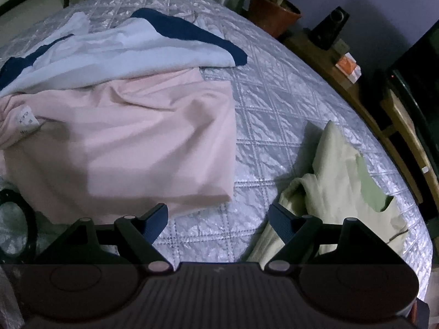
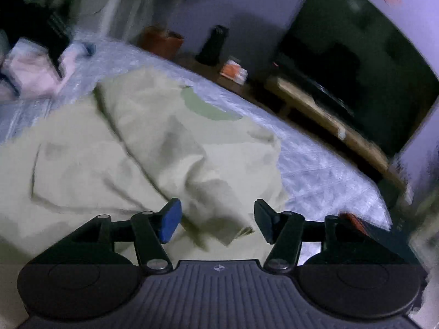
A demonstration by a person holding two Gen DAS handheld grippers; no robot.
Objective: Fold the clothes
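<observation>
A pale yellow-green garment [image 2: 137, 159] lies rumpled on the quilted silver bedspread [image 2: 323, 175]; the left wrist view shows it at the lower right [image 1: 337, 170]. My right gripper [image 2: 216, 220] is open just above its creased near edge, and the cloth lies below the gap, free of the pads. My left gripper [image 1: 218, 226] is open over bare bedspread [image 1: 274, 104], between a pink garment [image 1: 142, 137] and the yellow-green one, holding nothing. Behind the pink one lies a white and navy garment [image 1: 131, 44].
A low wooden shelf [image 2: 329, 120] runs along the bed's far edge with a dark screen [image 2: 356, 54], a black speaker [image 2: 214, 44], an orange box [image 2: 233, 71] and a terracotta pot [image 1: 271, 11]. A black ring-shaped object [image 1: 16, 224] sits at the left.
</observation>
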